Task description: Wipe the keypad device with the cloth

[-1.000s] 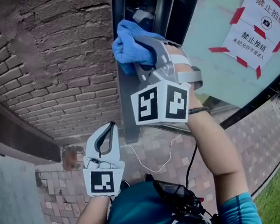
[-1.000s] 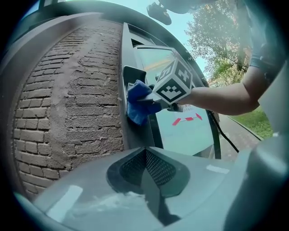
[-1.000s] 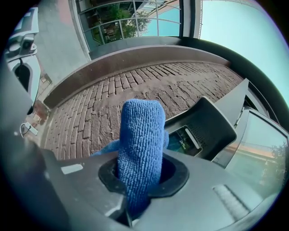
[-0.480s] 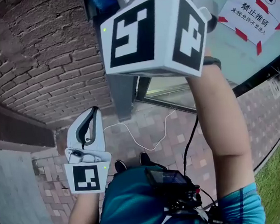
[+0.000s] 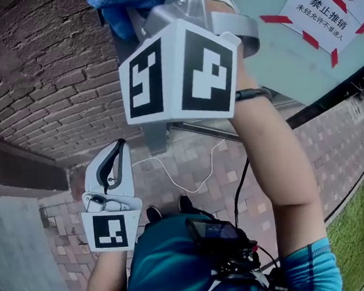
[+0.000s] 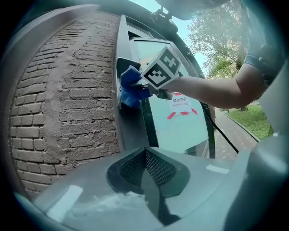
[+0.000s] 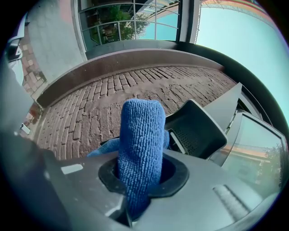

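1. Right gripper: the jaws are clamped on a fold of the blue cloth, which stands upright between them.
2. Cloth: it is held high at the keypad device, a dark hooded housing on the door frame. The bunched end overlaps the device's face in the left gripper view, but contact cannot be confirmed.
3. Left gripper: the jaws are closed together with nothing between them. It is held low, well apart from the device.
4. Surroundings: a brick wall flanks the frame on one side. A glass panel bearing a red-taped notice flanks the other.
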A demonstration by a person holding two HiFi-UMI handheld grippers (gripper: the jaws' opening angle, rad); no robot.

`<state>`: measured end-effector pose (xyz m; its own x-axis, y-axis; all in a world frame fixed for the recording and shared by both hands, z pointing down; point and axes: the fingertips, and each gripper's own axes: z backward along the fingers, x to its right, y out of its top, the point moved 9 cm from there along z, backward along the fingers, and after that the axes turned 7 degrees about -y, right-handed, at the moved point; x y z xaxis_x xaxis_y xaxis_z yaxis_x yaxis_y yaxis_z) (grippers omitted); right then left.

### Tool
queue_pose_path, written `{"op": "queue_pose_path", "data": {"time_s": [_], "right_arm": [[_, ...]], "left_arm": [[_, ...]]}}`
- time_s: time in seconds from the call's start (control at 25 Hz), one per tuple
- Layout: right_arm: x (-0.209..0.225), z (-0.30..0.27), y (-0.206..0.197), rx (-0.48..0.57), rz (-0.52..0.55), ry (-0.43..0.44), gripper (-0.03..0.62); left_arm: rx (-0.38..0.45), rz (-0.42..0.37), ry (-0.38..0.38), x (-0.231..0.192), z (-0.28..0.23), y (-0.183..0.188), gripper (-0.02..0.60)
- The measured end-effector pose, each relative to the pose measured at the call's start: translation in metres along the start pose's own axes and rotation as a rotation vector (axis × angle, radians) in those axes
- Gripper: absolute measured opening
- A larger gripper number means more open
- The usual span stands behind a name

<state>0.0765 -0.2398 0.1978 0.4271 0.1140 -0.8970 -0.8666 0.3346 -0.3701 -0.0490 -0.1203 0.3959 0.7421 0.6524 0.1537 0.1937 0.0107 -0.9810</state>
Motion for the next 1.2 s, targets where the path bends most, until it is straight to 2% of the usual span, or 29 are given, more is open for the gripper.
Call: {"op": "queue_pose_path", "data": {"time_s": [0.24,0.4,0.56,0.64,0.76,1.0,1.2], "right_arm": [[-0.015,0.006,-0.005,-0.029,0.026,0.056,0.050],[-0.012,0.011,-0.003,-0.027,0.036,0.057,0.049],[-0.003,0.016,-0.001,-0.021,0.043,0.038,0.049],[0.004,0.017,-0.001,-0.020,0.040,0.020,0.049],[0.017,0.017,0.001,-0.012,0.033,-0.028,0.051],[0.043,0.006,0.014,0.034,0.013,-0.130,0.051],[0.032,-0.002,0.007,0.003,0.000,-0.099,0.051]], "left_arm": [[0.013,-0.012,-0.019,0.003,-0.003,0.003,-0.011],[0.014,0.004,-0.022,0.007,-0.002,0.004,-0.011],[0.005,0.015,-0.020,0.009,0.000,0.004,-0.011],[-0.001,-0.003,-0.029,0.009,-0.001,0.007,-0.011],[0.006,-0.037,-0.044,0.007,-0.004,0.012,-0.011],[0.029,-0.056,-0.058,0.005,-0.009,0.016,-0.011],[0.053,-0.121,-0.068,0.006,-0.011,0.017,-0.011]]}}
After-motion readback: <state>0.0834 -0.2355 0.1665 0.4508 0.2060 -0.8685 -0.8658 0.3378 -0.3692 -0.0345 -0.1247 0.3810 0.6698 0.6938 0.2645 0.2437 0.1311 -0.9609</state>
